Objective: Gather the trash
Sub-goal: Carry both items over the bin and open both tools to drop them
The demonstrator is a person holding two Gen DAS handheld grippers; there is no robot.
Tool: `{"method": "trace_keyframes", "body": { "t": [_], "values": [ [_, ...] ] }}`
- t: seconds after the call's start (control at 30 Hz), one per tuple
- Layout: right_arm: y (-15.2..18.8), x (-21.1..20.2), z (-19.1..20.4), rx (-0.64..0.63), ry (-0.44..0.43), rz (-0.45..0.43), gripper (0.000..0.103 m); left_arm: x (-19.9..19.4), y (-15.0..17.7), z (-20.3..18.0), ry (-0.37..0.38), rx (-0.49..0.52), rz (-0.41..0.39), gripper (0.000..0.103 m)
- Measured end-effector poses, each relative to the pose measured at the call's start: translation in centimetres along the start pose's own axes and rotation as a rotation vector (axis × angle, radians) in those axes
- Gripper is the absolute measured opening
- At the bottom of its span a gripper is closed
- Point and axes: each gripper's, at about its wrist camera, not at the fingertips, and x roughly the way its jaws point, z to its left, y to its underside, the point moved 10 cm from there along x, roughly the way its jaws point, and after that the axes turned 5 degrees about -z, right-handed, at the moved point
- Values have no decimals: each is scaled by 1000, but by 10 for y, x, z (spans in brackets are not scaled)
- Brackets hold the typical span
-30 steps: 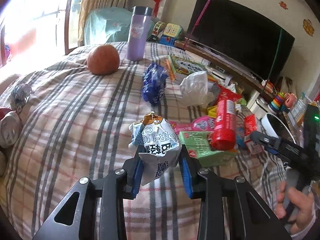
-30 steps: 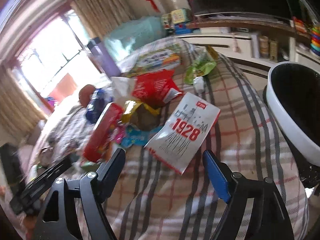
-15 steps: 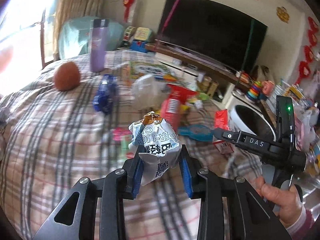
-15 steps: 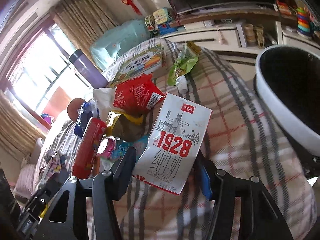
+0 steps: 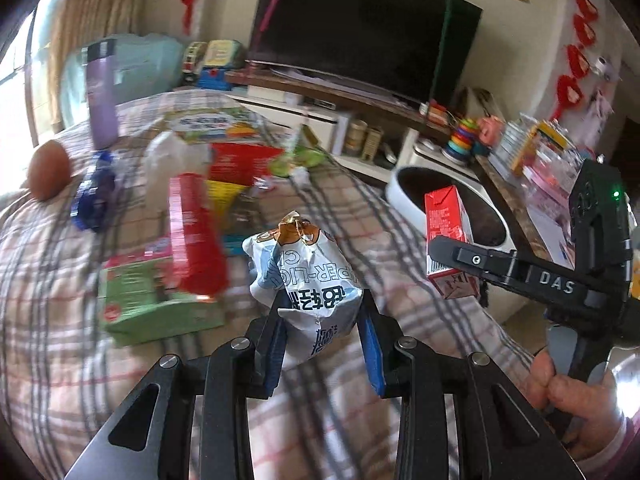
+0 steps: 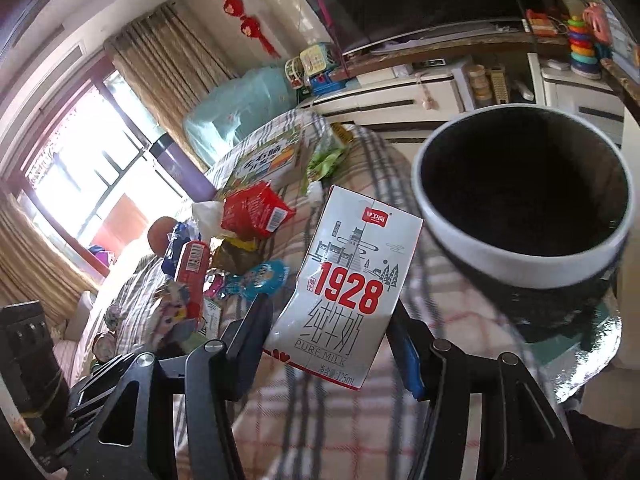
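Note:
My left gripper [image 5: 322, 342] is shut on a crumpled white and blue wrapper [image 5: 306, 276] and holds it above the plaid bed cover. My right gripper [image 6: 332, 344] is shut on a white and red "1928" milk carton [image 6: 346, 284], lifted off the cover; the carton also shows in the left wrist view [image 5: 448, 236]. A white-rimmed trash bin [image 6: 560, 268] with a dark inside stands just right of the carton, beside the bed; it shows behind the carton in the left wrist view [image 5: 404, 196].
More trash lies on the plaid cover [image 5: 60, 352]: a red tube [image 5: 192, 232], a green box [image 5: 152, 304], a blue wrapper [image 5: 94, 196], a white bag [image 5: 172, 160]. An orange ball [image 5: 48, 168] and a purple flask [image 5: 102, 96] stand farther back. A TV stand [image 5: 360, 100] lies beyond.
My right gripper has closed on the milk carton and lifted it toward the bin. My left gripper has swung right with the wrapper still in it.

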Motion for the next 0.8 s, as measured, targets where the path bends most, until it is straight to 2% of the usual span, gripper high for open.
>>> {"method": "trace_keyframes", "body": {
  "t": [0.43, 0.8],
  "values": [
    [-16, -36, -48, 50, 49, -58, 57, 50, -23, -33, 66, 70, 46, 32],
    [-36, -48, -78, 60, 90, -84, 57, 84, -50, -61, 106, 106, 57, 32]
  ]
}}
